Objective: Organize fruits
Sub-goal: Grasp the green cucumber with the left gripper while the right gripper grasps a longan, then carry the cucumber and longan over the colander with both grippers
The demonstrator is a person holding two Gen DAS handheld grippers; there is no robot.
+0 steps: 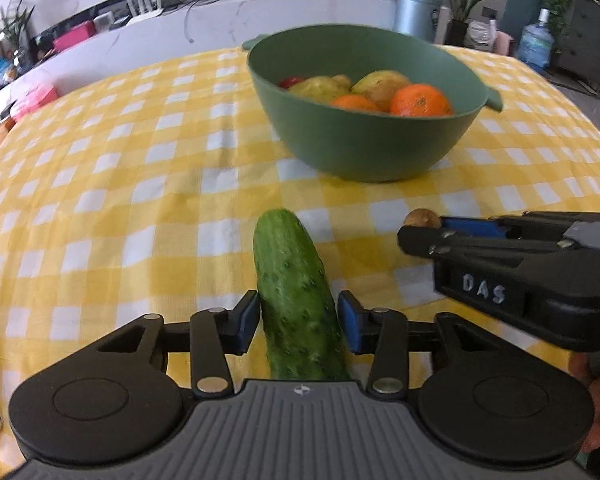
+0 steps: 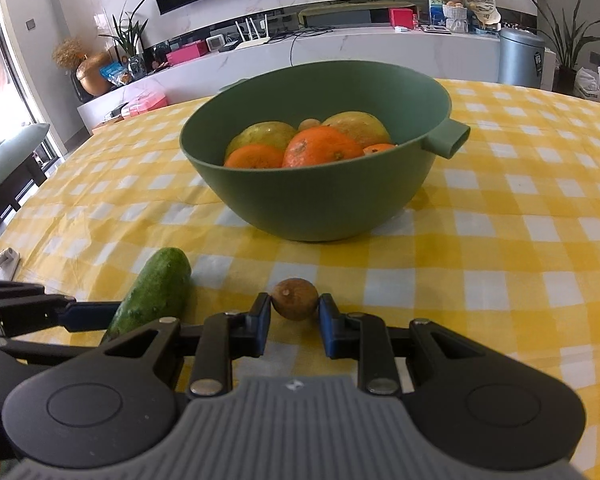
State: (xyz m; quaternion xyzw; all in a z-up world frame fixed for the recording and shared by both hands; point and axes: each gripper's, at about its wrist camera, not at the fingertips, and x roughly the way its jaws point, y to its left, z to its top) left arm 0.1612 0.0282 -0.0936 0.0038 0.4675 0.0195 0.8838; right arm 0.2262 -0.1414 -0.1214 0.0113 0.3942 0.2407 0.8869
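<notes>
A yellow checked tablecloth (image 2: 500,240) covers the table. At its far middle sits a green bowl (image 2: 316,200) holding oranges (image 2: 320,148) and pears. Near it lies a cucumber (image 1: 296,292), flanked by the left gripper (image 1: 298,322), whose pads sit just beside it without a clear squeeze. To its right, the right gripper (image 2: 294,312) is clenched on a small brown fruit (image 2: 294,298).
</notes>
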